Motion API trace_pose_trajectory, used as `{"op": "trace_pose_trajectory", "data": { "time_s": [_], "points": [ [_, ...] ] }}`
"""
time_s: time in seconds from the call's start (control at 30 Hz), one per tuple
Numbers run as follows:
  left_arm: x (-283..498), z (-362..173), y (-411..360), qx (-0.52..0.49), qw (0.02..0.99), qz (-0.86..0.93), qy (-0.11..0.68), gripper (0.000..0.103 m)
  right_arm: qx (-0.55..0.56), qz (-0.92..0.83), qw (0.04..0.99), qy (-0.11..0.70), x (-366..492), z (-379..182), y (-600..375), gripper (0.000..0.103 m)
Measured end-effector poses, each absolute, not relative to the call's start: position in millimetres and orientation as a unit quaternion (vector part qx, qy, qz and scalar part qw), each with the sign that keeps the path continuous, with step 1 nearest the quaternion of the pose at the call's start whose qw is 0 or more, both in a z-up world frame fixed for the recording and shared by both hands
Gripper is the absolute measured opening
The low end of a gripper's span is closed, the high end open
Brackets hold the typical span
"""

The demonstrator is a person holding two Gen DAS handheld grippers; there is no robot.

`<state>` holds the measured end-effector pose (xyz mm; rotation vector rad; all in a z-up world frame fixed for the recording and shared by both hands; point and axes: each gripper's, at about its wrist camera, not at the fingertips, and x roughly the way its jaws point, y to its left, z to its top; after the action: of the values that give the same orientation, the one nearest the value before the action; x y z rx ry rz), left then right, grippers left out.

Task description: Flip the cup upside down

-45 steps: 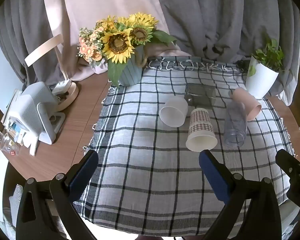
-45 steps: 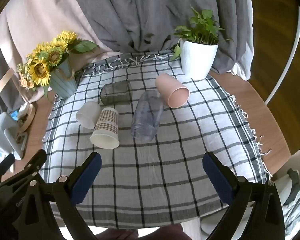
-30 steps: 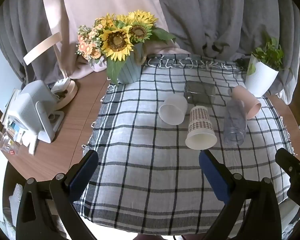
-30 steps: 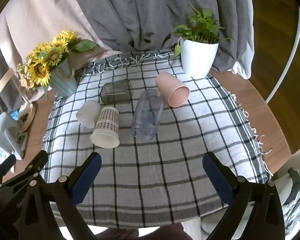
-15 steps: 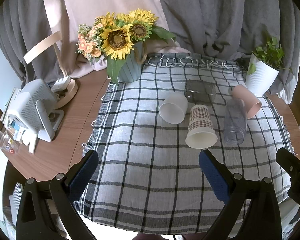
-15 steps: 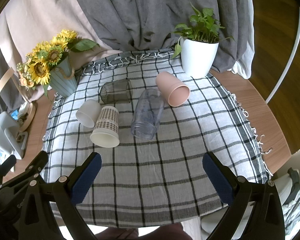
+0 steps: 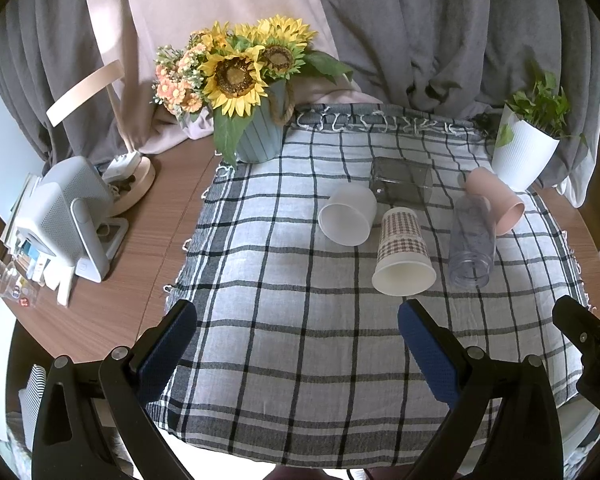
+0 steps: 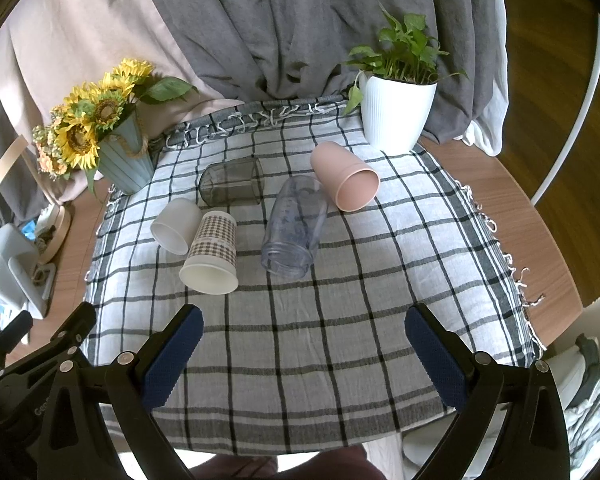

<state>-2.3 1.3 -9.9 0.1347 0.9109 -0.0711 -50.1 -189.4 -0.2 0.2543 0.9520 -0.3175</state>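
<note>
**Five cups on their sides, both grippers wide open, nothing grabbed yet**

Biggest thing first: the checked tablecloth [image 8: 300, 320] fills the middle of both views. It's soft and a bit wrinkled, so I'd expect a cup set rim-down to sit fine but maybe snag a fold. It lies on a round wooden table [image 7: 112, 292].

All five cups lie on their sides mid-frame. The clear plastic tumbler [image 8: 294, 226] is the longest, probably light and slick. The checked paper cup [image 8: 214, 252] is lower left of it in the right wrist view; I'd guess it crushes easily, so pinch its wall gently near the middle. The pink cup [image 8: 346, 182], smoky glass [image 8: 232, 182] and white cup [image 8: 176, 226] sit around them.

Your left gripper [image 7: 296, 340] and right gripper [image 8: 302, 340] both hang over the near cloth, jaws spread, holding nothing.
</note>
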Motion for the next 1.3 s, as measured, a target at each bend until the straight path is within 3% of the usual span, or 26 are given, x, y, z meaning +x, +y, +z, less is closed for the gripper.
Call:
{"op": "trace_pose_trajectory", "data": {
  "time_s": [1.3],
  "points": [
    [-2.2,-15.2,4.9,0.067,0.893,-0.034,0.444,0.103,0.123,-0.152,0.867,0.459,-49.2,-6.2,-191.8,0.101]
  ]
}}
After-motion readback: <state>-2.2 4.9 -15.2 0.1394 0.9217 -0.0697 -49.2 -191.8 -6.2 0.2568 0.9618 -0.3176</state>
